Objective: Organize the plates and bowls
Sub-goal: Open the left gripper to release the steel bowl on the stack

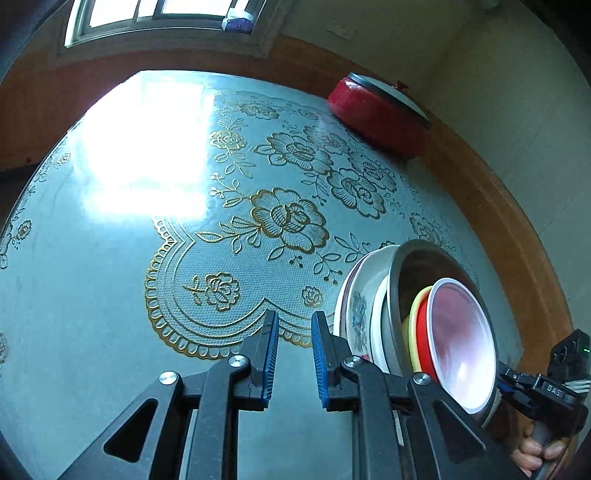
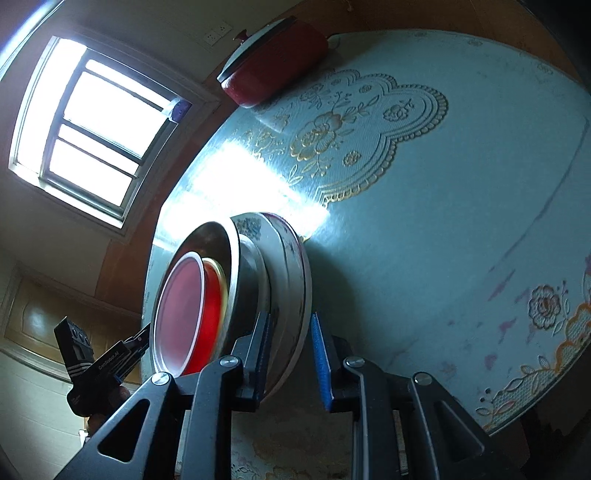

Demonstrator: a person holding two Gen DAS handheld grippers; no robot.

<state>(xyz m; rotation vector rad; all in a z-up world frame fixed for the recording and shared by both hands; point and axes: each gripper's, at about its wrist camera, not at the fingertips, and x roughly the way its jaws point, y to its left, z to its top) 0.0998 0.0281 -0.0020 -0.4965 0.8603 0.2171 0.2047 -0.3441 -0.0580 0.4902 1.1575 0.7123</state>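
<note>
On the blue floral tablecloth (image 1: 110, 277) sits one nested stack: white flowered plates (image 2: 295, 273) at the bottom, a steel bowl (image 2: 236, 266) on them, a red bowl (image 1: 461, 343) innermost. Around the plates' rim, the right gripper (image 2: 290, 354) stands open, clamping nothing. Beside the stack, the left gripper (image 1: 293, 358) gapes empty. Farther back rests a red lidded pot (image 1: 376, 110).

- You're in somebody's home dining room, going by the round table (image 1: 110, 295) under a blue cloth with gold flowers.
- A red lidded pot (image 1: 376, 110) sits at the table's far edge.
- Plates and bowls (image 2: 236, 295) stacked up.
- Wood wainscot (image 1: 498, 221), a window (image 2: 88, 129), wall sockets (image 2: 218, 33).
</note>
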